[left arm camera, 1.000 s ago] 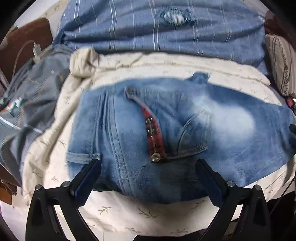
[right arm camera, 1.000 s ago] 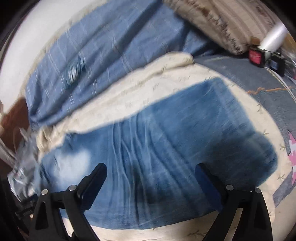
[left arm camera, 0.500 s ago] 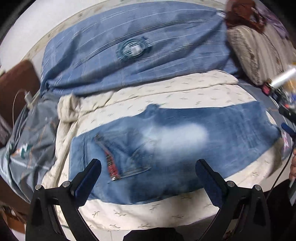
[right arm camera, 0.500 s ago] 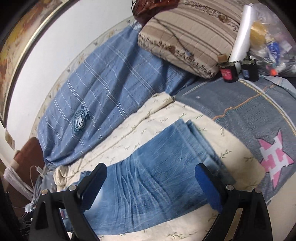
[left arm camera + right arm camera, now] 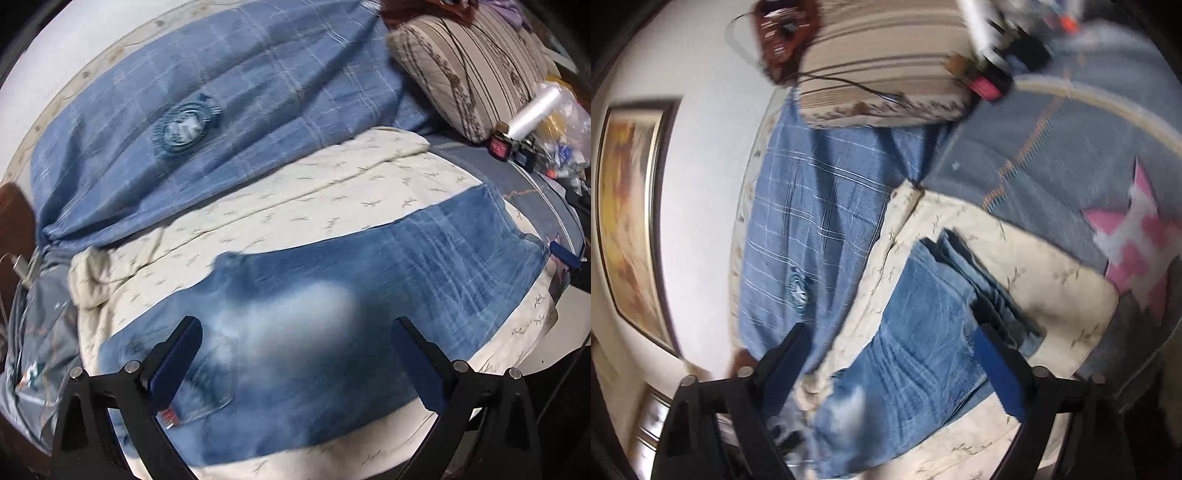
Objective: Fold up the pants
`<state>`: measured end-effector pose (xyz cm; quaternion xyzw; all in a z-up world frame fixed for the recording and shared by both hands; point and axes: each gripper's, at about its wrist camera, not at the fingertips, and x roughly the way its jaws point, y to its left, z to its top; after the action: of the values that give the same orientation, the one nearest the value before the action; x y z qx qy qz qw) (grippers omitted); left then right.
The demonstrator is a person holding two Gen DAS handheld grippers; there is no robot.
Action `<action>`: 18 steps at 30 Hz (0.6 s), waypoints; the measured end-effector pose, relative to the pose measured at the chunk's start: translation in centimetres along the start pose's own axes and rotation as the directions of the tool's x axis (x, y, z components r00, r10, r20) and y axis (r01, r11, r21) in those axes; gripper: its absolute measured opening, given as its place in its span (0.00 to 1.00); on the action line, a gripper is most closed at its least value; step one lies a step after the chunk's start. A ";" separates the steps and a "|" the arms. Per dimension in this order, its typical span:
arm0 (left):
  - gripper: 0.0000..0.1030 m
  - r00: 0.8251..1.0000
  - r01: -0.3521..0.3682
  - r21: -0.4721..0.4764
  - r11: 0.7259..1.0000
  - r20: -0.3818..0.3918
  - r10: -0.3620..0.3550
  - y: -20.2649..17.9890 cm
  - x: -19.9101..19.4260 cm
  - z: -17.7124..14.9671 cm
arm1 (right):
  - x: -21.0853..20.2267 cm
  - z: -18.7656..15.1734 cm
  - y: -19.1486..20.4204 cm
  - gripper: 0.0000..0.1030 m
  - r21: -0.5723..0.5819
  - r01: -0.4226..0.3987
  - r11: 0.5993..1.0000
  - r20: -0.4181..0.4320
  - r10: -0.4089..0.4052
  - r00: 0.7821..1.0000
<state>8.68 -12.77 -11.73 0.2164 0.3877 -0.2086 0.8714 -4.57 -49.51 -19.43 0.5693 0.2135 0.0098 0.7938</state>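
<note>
Jeans (image 5: pixel 332 325) lying flat on bed, now farther ahead of both jaws | left gripper (image 5: pixel 295 354) backing off, wide, empty | right gripper (image 5: pixel 890 365) rolling, jaws closing, still wide, empty, over leg end | regrasp coming.

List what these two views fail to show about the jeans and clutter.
- Jeans waistband, left wrist view: motion blur and the left gripper fingers hide the fly and button.
- Jeans' lower end, right wrist view: blurred, cut off by the bottom edge.
- Bottles by the pillow: too small to read.
</note>
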 end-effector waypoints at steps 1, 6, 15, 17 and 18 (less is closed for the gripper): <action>0.98 1.000 0.014 0.011 1.000 -0.006 -0.014 -0.5 0.5 0.3 | 0.2 0.1 -0.5 0.80 0.025 0.004 1.000 -0.016 -0.003 1.000; 0.98 0.997 0.058 0.025 0.998 -0.056 -0.057 -3.0 3.2 1.0 | 0.6 0.2 -1.1 0.69 0.023 0.093 0.995 -0.059 -0.091 0.994; 0.98 0.979 0.026 0.001 1.000 -0.201 -0.025 -3.6 8.5 -0.7 | -1.8 0.1 -1.8 0.62 -0.008 0.160 0.987 -0.030 -0.161 0.987; 0.98 0.972 0.037 -0.024 0.999 -0.232 -0.041 -3.5 9.6 -1.2 | -1.4 0.1 -2.5 0.62 0.018 0.165 0.986 -0.059 -0.164 0.985; 0.98 0.970 0.042 -0.034 0.999 -0.238 -0.049 -3.4 9.8 -1.4 | -1.2 0.0 -2.8 0.62 0.030 0.165 0.986 -0.074 -0.163 0.984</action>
<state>12.02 -16.72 -20.79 0.2184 0.4976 -0.1954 0.8164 -6.26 -50.79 -21.57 0.5634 0.2879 -0.0392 0.7734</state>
